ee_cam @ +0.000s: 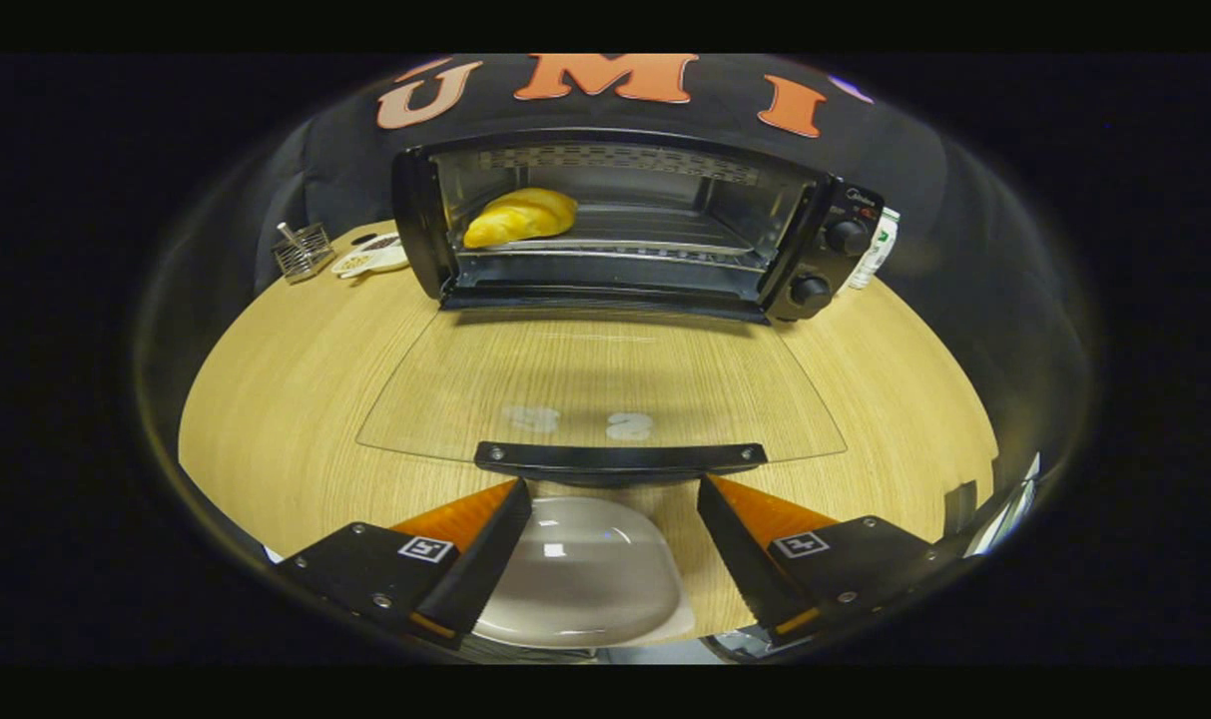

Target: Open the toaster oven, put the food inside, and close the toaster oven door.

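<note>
- Desk [296, 399]: wood-grain, carrying all; oven set at its far side.
- Oven [625, 225]: cavity open, knobs on the side panel; likely left open for the last step, closing.
- Door [605, 384]: glass, swung fully down and lying flat out from the oven toward the tongs; handle [620, 459] at its near edge, just ahead of the fingertips, probably the next thing to lift.
- Plate [585, 569]: pale and bare, nearer than the door, below the gap of the tongs; seemingly where the food came from.
- Tongs [615, 499]: spread wide, pinching nothing, one finger off each side of the handle's middle.
- Food [520, 217]: yellow bread on the rack inside the oven, at the side away from the knobs, well beyond the fingertips; already placed, by the look of it.
- Rack holder [301, 250] and small dish [370, 258]: beside the oven, away from the knobs.
- Bottle [875, 250]: behind the oven's knob side, partly hidden.
</note>
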The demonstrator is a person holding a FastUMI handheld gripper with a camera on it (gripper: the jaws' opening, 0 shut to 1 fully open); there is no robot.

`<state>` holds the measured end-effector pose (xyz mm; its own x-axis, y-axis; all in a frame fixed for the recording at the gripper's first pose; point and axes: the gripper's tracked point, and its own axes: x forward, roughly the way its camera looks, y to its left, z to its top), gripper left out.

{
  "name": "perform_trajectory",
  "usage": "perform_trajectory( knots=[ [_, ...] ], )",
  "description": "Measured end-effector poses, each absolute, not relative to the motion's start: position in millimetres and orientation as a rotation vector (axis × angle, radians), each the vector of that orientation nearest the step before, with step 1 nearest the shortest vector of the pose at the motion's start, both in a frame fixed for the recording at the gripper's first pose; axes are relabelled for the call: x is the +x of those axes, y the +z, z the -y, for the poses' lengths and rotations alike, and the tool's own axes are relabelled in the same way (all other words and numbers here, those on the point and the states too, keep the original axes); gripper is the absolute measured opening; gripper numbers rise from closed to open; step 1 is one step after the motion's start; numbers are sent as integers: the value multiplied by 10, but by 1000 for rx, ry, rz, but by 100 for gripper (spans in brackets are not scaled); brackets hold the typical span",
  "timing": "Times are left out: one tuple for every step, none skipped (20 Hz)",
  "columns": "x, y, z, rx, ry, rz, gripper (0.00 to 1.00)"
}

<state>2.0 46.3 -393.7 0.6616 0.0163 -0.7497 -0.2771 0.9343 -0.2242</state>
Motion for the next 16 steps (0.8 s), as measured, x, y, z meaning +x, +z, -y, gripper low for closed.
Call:
perform_trajectory(
  knots=[
    [20,-3897,-491,-329,178,-822,100],
    [30,-3847,-488,-337,182,-808,100],
    [37,-3789,-492,-346,187,-792,100],
    [22,-3734,-480,-351,192,-777,100],
    [20,-3668,-489,-347,193,-765,100],
    [19,-3599,-509,-339,195,-755,100],
    [31,-3538,-529,-335,195,-742,100],
    [58,-3478,-546,-329,196,-728,100],
    [87,-3423,-556,-324,196,-713,100],
    [98,-3341,-567,-314,193,-708,100],
    [113,-3291,-589,-298,193,-700,100],
    [146,-3227,-618,-276,191,-686,100],
    [153,-3180,-623,-264,189,-674,100],
    [190,-3122,-639,-253,186,-670,100],
    [227,-3068,-655,-246,184,-657,100],
    [271,-3020,-664,-244,185,-647,100]
  ],
)
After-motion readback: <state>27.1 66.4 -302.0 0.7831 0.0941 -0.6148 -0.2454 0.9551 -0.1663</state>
